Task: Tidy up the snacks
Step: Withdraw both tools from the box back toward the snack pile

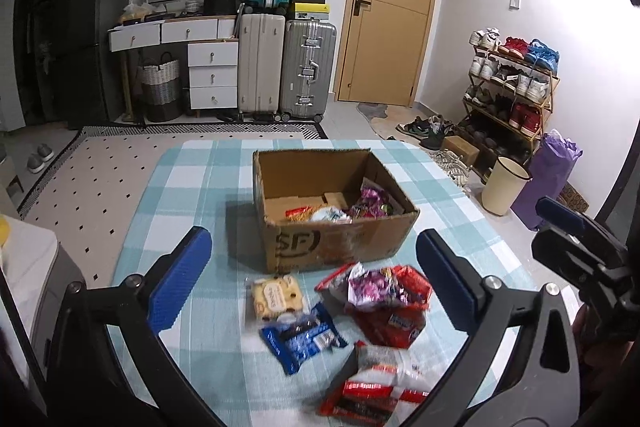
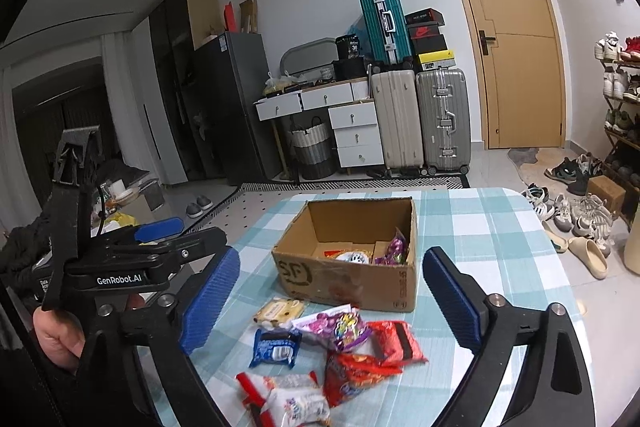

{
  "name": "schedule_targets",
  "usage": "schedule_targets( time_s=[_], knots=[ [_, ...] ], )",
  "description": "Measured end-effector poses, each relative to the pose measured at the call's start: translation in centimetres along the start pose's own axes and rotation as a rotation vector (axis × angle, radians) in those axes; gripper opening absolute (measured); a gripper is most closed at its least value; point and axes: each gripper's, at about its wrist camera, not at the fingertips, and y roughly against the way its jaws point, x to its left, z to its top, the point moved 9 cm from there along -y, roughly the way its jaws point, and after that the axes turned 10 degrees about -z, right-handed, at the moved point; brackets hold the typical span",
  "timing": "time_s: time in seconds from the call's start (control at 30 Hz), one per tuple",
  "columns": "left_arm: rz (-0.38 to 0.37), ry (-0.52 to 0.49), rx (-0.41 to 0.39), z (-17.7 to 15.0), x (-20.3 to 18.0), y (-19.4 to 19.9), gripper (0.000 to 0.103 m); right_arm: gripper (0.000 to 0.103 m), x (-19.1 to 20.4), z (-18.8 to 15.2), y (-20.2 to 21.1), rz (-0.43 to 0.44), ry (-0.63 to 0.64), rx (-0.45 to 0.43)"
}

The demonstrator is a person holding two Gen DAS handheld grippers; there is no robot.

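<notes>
The snack packets (image 1: 352, 323) lay loose on the checked tablecloth (image 1: 192, 187) just in front of the cardboard box (image 1: 332, 207) — a few more sat inside it. Above them the left gripper (image 1: 316, 283) and right gripper (image 2: 332, 299) hung with jaws spread wide, holding nothing.

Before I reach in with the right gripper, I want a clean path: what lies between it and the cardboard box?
In the right wrist view, loose snacks lie between the right gripper and the cardboard box: a purple candy bag and a pale biscuit pack.
</notes>
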Motion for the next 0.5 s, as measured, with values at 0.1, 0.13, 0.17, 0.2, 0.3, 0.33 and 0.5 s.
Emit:
schedule_targets(
  time_s=[0.1,0.13,0.17,0.2,0.3,0.33,0.5],
  knots=[
    [0.007,0.007,-0.004,-1.6,0.1,0.8,0.102,0.097,0.2,-1.1,0.8,-0.001,0.011,0.004],
    [0.009,0.012,-0.003,-1.9,0.2,0.9,0.102,0.097,0.3,-1.5,1.0,0.001,0.011,0.005],
    [0.009,0.019,0.003,-2.6,0.4,1.0,0.102,0.097,0.3,-2.0,1.2,0.003,0.011,0.008],
    [0.008,0.024,0.008,-3.1,0.4,1.0,0.102,0.097,0.5,-2.7,1.5,0.004,0.009,0.013],
    [0.017,0.035,0.021,-4.5,1.0,1.0,0.102,0.098,1.0,-3.8,1.4,0.01,0.011,0.026],
    [0.019,0.041,0.021,-4.9,1.1,1.1,0.102,0.098,1.2,-4.2,1.5,0.013,0.01,0.031],
    [0.034,0.061,0.023,-6.6,2.0,1.3,0.102,0.098,1.9,-6.3,1.7,0.035,0.009,0.045]
  ],
)
